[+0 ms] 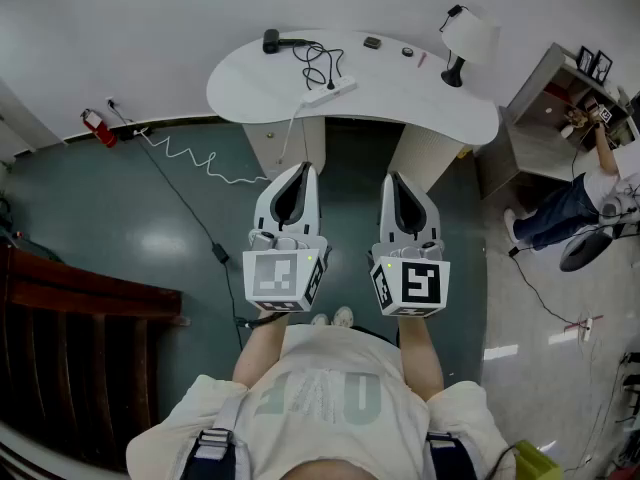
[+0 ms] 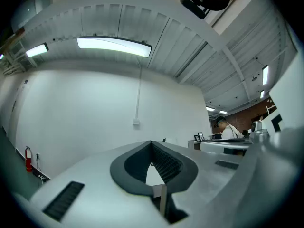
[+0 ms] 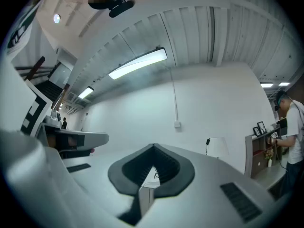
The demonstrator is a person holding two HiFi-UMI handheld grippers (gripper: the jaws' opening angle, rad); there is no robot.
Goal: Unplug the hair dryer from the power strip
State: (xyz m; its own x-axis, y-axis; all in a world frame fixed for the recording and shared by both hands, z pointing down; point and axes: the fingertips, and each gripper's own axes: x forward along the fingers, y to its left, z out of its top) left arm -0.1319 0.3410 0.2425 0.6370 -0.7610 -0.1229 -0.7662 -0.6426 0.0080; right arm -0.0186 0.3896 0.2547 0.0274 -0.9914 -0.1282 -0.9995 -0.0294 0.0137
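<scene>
You hold both grippers out in front of you, side by side and a little apart. They point at the white bench (image 1: 400,98) but are well back from it.

The jaws of your left gripper (image 1: 302,168) are shut tight. Nothing is between them. The jaws of your right gripper (image 1: 393,179) are shut tight too, and they hold nothing. In each gripper view the dark pads meet at the tips, with only a small hollow behind them.

The black hair dryer (image 1: 282,41) lies on the far left part of the bench. Its black cord (image 1: 322,64) curls in loops toward you and ends at the white power strip (image 1: 331,91). The power strip lies near the front edge of the bench, tilted a bit. The plug looks like it sits in the strip, but it is too small to be sure. A white cable (image 1: 296,118) runs from the strip over the edge of the bench and down to the floor.

A white lamp (image 1: 467,40) on a black foot stands on the right end of the bench. A red fire extinguisher (image 1: 97,126) sits by the wall on the left. Another person (image 1: 572,204) stands at a shelf (image 1: 553,88) on the right.
</scene>
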